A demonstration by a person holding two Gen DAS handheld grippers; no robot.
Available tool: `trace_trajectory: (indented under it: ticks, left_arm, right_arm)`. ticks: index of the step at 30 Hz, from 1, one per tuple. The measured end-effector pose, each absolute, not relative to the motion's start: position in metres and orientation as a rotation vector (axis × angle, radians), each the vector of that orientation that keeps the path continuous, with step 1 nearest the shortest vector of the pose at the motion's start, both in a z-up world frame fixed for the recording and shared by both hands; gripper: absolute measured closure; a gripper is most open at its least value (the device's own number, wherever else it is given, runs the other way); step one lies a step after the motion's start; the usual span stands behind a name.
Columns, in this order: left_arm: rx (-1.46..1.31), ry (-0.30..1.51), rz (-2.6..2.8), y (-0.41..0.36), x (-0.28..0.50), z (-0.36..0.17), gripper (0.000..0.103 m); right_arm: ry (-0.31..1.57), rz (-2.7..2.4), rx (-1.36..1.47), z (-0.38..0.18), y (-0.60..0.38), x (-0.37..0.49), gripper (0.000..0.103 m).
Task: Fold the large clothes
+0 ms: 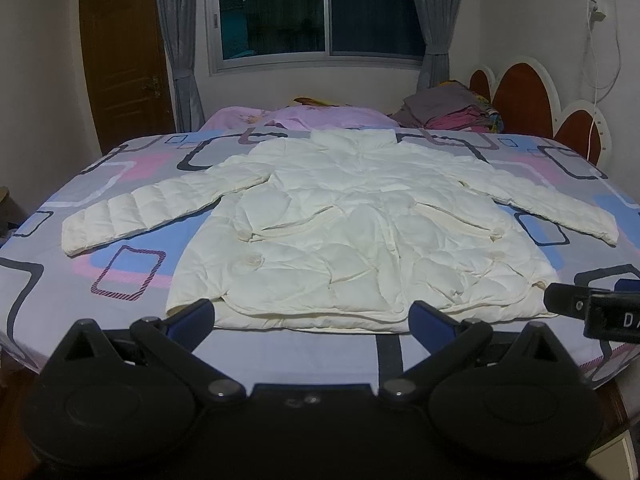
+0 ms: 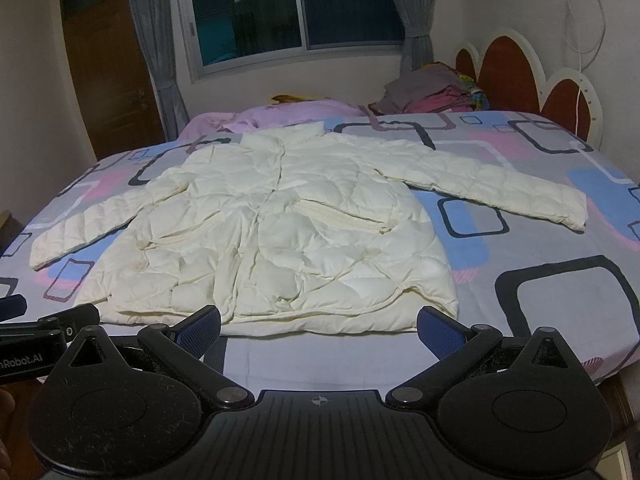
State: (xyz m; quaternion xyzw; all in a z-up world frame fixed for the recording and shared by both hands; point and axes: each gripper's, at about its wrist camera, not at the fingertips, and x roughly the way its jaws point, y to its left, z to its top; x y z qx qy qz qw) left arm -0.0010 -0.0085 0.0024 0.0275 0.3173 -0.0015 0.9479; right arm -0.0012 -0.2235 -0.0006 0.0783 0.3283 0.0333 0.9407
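White jacket (image 1: 352,232) flat on bed (image 1: 120,248), sleeves spread out. Left claw (image 1: 312,316) and right claw (image 2: 318,326) both spread wide, empty, near hem.

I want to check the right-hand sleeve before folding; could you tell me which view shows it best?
The right wrist view: the jacket's right-hand sleeve lies whole, well inside the frame. The left wrist view shows that sleeve too, but stretched toward the distorted edge.

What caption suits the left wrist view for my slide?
Open left tongs hover before a cream puffer jacket spread flat on the patterned bed.
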Motion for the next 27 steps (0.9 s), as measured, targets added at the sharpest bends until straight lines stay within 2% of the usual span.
trace_trajectory:
  ticks: [27]
  left_arm:
    - [0.052,0.647,-0.001,-0.0083,-0.0032,0.0011,0.000]
  right_arm:
    - [0.667,0.068,0.158,-0.0003,-0.2230,-0.0029,0.000]
